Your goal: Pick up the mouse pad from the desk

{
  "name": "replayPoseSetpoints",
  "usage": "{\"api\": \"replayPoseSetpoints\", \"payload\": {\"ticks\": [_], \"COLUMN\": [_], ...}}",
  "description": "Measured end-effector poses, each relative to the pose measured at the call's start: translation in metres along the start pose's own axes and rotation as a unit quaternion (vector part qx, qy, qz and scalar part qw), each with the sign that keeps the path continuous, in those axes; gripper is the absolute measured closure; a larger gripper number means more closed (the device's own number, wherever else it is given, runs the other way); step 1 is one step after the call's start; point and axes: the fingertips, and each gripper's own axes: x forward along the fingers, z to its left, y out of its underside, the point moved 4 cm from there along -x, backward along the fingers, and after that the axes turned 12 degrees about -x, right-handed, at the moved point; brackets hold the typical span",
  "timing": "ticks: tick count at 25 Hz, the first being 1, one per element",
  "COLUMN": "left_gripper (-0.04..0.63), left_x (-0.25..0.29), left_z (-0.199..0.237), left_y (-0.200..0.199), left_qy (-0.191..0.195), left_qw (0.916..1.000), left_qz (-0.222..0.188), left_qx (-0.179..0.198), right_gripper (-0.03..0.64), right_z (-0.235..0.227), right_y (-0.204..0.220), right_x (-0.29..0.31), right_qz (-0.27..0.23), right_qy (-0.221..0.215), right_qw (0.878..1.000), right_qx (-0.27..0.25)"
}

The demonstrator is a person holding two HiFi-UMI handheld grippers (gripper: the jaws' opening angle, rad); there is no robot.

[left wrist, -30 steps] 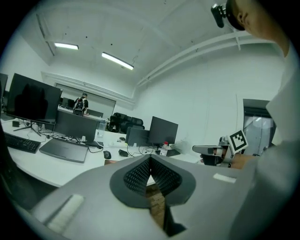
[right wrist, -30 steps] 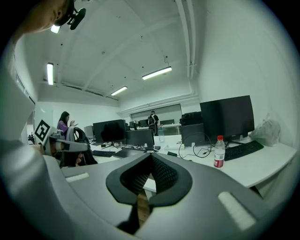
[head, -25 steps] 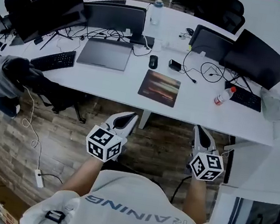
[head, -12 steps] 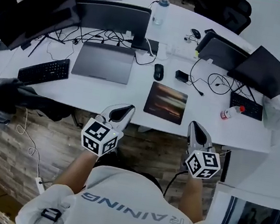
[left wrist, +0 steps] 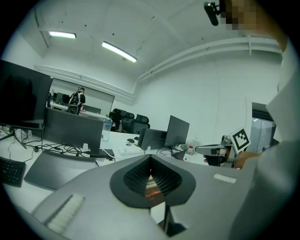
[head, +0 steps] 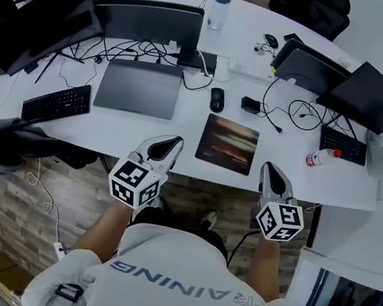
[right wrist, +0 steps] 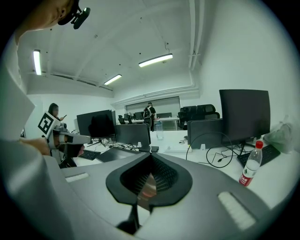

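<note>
Nearby, mouse pad (head: 227,144) flat on desk (head: 186,130), hand-held grippers (head: 165,147) (head: 273,175) closed

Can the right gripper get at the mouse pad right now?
Probably yes. The mouse pad lies bare on the desk, near its front edge, left of the right gripper, nothing between them. Its jaws are shut, so they must open first.

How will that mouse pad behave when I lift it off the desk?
The mouse pad lies thin and flat on the desk, so it will probably droop if lifted by one edge. Its near edge sits close to the desk's front, so sliding it outward may expose an edge.
</note>
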Motion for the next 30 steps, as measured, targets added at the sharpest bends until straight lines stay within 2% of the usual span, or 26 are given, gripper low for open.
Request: {"api": "replayPoseSetpoints", "payload": {"ticks": [7, 11, 15, 25, 30], "left_gripper": [0.595, 0.595, 0.595, 0.595, 0.595], "left_x": [0.022, 0.031, 0.037, 0.040, 0.043], "left_z": [-0.034, -0.038, -0.040, -0.038, -0.039], "left_y": [0.005, 0.004, 0.007, 0.009, 0.008], "left_qy": [-0.016, -0.025, -0.026, -0.027, -0.023], "left_qw": [0.9999, 0.9997, 0.9996, 0.9996, 0.9997], "left_qz": [0.001, -0.002, -0.001, 0.006, 0.007], "left_qx": [0.000, -0.003, -0.004, -0.006, -0.004], "right_gripper": [0.603, 0.603, 0.572, 0.315, 0.145], "right_z": [-0.044, -0.051, -0.053, -0.042, -0.037], "right_y": [0.006, 0.012, 0.017, 0.028, 0.035], "right_x": [0.004, 0.008, 0.013, 0.024, 0.029], "right_qz": [-0.008, -0.005, 0.006, 0.047, 0.074], "right_qy": [-0.024, -0.035, -0.048, -0.074, -0.081], "right_qw": [0.999, 0.999, 0.998, 0.996, 0.994], "right_qx": [0.031, 0.031, 0.027, 0.004, -0.031]}}
